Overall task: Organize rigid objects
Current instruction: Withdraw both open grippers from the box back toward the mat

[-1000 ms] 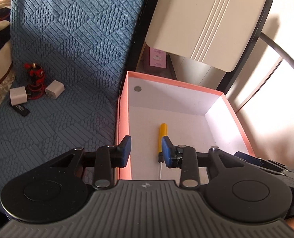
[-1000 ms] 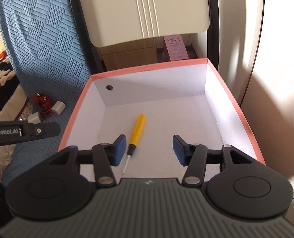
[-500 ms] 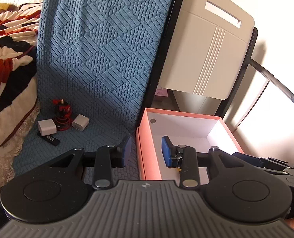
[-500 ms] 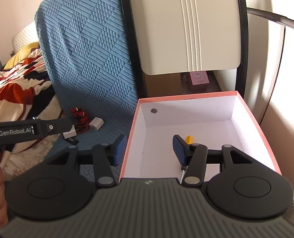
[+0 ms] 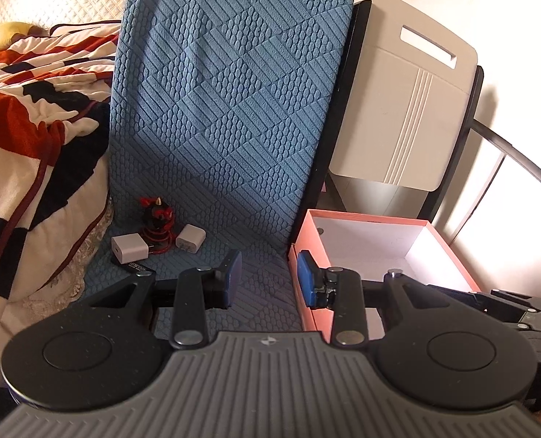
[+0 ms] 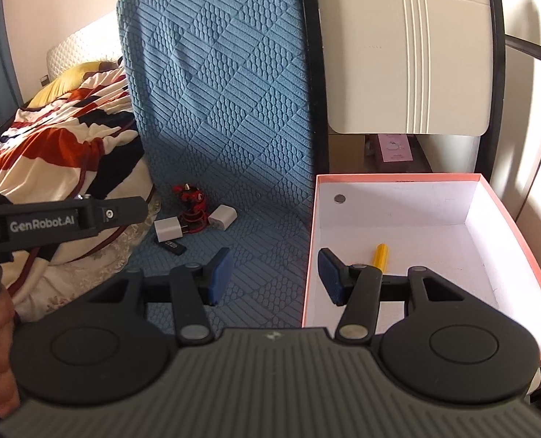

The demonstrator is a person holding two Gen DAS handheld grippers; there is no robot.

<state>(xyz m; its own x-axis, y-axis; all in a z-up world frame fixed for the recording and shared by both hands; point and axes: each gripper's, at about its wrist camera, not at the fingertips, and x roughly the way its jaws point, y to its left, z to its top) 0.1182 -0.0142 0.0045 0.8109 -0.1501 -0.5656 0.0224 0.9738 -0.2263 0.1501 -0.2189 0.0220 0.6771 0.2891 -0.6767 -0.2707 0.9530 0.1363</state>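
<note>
The pink box (image 6: 504, 226) sits on the right beside the blue quilted cover (image 6: 219, 109), and one thing lies in it already — a yellow screwdriver (image 6: 380, 255) on the white floor, near the front. What is left to gather lies well apart from the box, on the cover near the blanket (image 6: 51, 138): two white chargers (image 5: 130, 249) (image 5: 191, 238), a red and black figure (image 5: 156, 215) between and just behind them with a red cord at its base, and a small black stick (image 5: 136, 268) in front.

The left gripper (image 5: 269, 278) stands partly open with nothing between its blue pads. The right gripper (image 6: 274, 273) is a little wider and equally empty, straddling the near wall of the box.

The chargers look light, hard and smooth — likely to slip if pinched at a rounded corner, so the flat opposite faces are the place to grip. The figure seems small and knobbly, best taken across its body; the cord may drag along. The black stick lies flat and thin, so it probably needs a pinch on its long edges.
</note>
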